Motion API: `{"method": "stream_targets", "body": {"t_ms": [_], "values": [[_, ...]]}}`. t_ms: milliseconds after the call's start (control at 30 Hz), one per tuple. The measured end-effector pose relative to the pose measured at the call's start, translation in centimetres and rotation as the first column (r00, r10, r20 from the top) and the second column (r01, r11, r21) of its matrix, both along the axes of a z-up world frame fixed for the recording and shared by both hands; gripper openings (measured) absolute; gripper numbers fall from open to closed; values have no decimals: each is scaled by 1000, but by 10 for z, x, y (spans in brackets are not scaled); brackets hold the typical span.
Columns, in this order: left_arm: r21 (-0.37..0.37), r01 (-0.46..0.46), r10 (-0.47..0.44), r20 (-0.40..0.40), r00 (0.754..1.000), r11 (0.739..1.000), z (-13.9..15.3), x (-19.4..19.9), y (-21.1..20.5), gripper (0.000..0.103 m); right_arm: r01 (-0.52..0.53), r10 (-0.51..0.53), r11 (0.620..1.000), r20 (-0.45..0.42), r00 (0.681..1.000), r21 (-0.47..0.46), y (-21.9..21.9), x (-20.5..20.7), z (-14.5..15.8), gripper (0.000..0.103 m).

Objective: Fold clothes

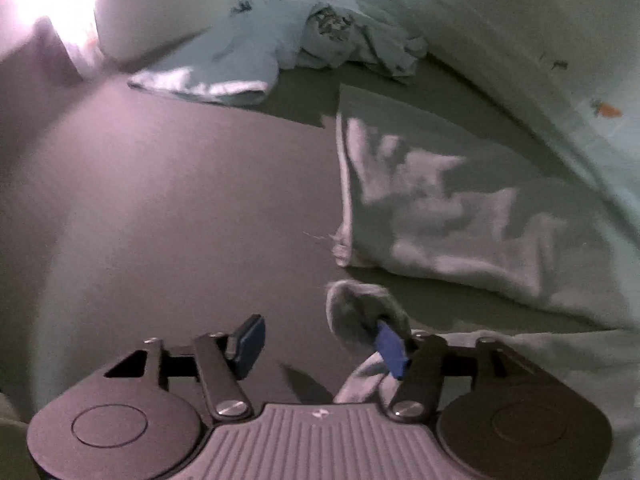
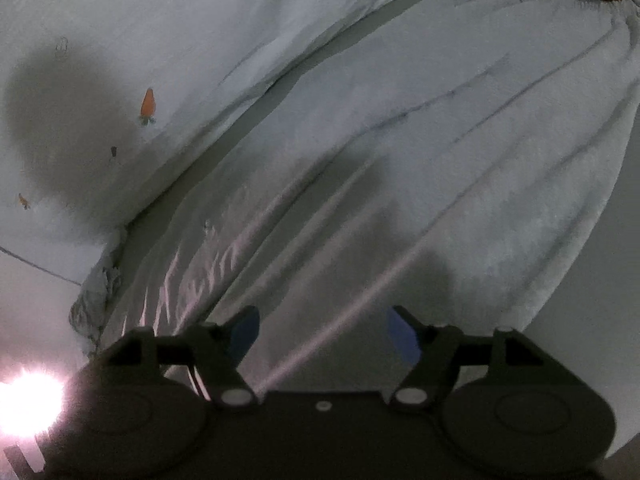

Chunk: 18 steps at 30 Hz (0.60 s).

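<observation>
Both jaws apart: left hand-held gripper [image 1: 320, 344] beside a grey fuzzy cloth tip [image 1: 360, 312], right hand-held gripper [image 2: 324, 336] over the wrinkled white garment [image 2: 400, 152]. I'm between folds; next I need fresh edge grasps.

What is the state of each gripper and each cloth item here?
Left gripper: open, cloth edge draped against one finger.
Right gripper: open, nothing between.
White towel: folded, lying flat.
Clothes pile: crumpled, unfolded.
White garment: spread out, creased.
</observation>
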<state>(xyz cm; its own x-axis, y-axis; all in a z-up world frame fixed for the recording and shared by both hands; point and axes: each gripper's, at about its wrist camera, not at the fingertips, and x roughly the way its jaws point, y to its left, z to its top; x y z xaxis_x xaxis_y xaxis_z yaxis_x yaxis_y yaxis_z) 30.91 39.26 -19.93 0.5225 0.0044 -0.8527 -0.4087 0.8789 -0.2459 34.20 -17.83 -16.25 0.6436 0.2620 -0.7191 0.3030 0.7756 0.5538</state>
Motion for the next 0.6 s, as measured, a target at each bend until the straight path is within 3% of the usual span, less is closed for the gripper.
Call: {"method": "stream_targets", "body": {"t_ms": [67, 133, 167, 367, 467, 600], "values": [[-12, -22, 22, 11, 1000, 1000, -5, 0, -1, 63, -14, 14, 1000, -7, 1000, -8, 4, -1, -2, 72], [2, -37, 37, 42, 998, 999, -4, -1, -4, 34, -22, 21, 1000, -8, 1000, -12, 5, -2, -3, 72], [11, -55, 54, 43, 998, 998, -3, -1, -4, 1, -25, 25, 1000, -8, 1000, -14, 6, -2, -3, 72], [158, -214, 212, 28, 977, 964, 1, -4, 16, 0, -29, 29, 999, -8, 1000, -25, 8, -2, -2, 72], [134, -260, 261, 5, 965, 956, -2, -7, 36, 0, -30, 29, 999, -18, 999, -32, 6, -3, -3, 72], [102, -262, 259, 35, 965, 960, 7, -10, 33, 1, -13, 12, 998, -16, 1000, -57, -5, -7, -1, 73]]}}
